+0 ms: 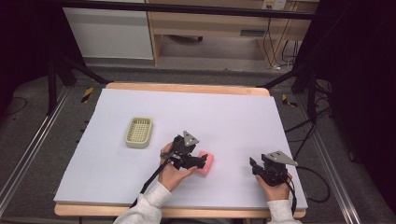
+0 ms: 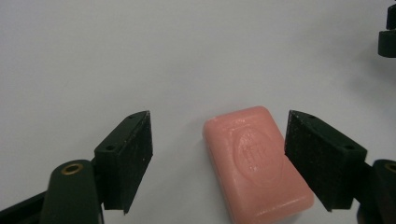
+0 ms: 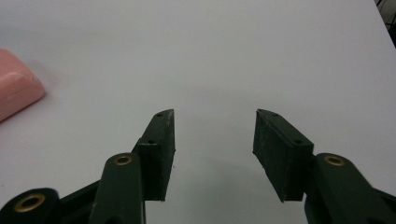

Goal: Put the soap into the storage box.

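Observation:
A pink bar of soap lies flat on the white table, just right of centre near the front. My left gripper is at the soap's left side, its jaws spread. In the left gripper view the soap lies between the wide-apart pads, close by the right pad and well clear of the left one; my left gripper is open. My right gripper rests near the front right, open and empty. The soap's corner shows at its far left.
A pale green slotted soap dish stands left of centre, apart from both hands. The table's wooden edge runs along the back, with dark frame legs and cables on the floor beyond. Bare white surface lies between the grippers.

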The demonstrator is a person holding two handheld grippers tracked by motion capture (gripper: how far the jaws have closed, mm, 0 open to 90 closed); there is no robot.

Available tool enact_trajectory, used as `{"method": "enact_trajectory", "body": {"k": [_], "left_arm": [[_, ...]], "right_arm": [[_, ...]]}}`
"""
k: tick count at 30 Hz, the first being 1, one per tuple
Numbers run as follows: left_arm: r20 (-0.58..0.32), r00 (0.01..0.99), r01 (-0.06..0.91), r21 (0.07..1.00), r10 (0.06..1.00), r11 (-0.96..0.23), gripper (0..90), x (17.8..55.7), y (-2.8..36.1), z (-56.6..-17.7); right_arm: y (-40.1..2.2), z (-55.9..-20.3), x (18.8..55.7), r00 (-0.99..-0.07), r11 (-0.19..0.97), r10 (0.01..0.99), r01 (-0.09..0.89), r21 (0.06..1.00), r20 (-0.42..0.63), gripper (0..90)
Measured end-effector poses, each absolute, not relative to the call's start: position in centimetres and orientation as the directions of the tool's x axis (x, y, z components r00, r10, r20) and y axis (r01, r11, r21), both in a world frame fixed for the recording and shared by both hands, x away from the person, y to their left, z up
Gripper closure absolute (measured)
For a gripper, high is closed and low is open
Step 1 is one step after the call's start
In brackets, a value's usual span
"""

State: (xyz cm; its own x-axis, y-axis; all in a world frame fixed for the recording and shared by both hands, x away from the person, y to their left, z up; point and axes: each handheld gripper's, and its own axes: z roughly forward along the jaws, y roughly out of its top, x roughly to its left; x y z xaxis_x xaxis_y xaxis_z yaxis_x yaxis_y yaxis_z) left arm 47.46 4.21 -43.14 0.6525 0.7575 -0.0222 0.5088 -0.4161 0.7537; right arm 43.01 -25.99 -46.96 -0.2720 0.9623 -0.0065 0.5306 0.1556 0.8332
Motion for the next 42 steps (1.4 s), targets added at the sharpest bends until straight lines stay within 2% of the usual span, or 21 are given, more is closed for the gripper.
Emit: {"method": "enact_trajectory", "body": {"k": [22, 35, 42], "left_arm": [[-0.035, 0.684, 0.532, 0.708, 0.729, -0.464, 19.8, 47.3, 1.8, -45.1], [-0.032, 0.669, 0.561, 0.678, 0.743, -0.475, 19.2, 47.6, 1.3, -46.2], [-0.066, 0.666, 0.585, 0.663, 0.743, -0.466, 19.5, 47.9, 1.4, -47.0]], "right_arm": [[-26.0, -47.0, 43.0, -0.279, 0.151, 0.960, 0.546, 0.824, 0.008, 49.4], [-26.0, -47.1, 43.1, -0.284, 0.158, 0.959, 0.553, 0.818, 0.007, 48.9], [-26.0, -47.1, 43.2, -0.284, 0.152, 0.959, 0.556, 0.817, 0.014, 49.6]]}}
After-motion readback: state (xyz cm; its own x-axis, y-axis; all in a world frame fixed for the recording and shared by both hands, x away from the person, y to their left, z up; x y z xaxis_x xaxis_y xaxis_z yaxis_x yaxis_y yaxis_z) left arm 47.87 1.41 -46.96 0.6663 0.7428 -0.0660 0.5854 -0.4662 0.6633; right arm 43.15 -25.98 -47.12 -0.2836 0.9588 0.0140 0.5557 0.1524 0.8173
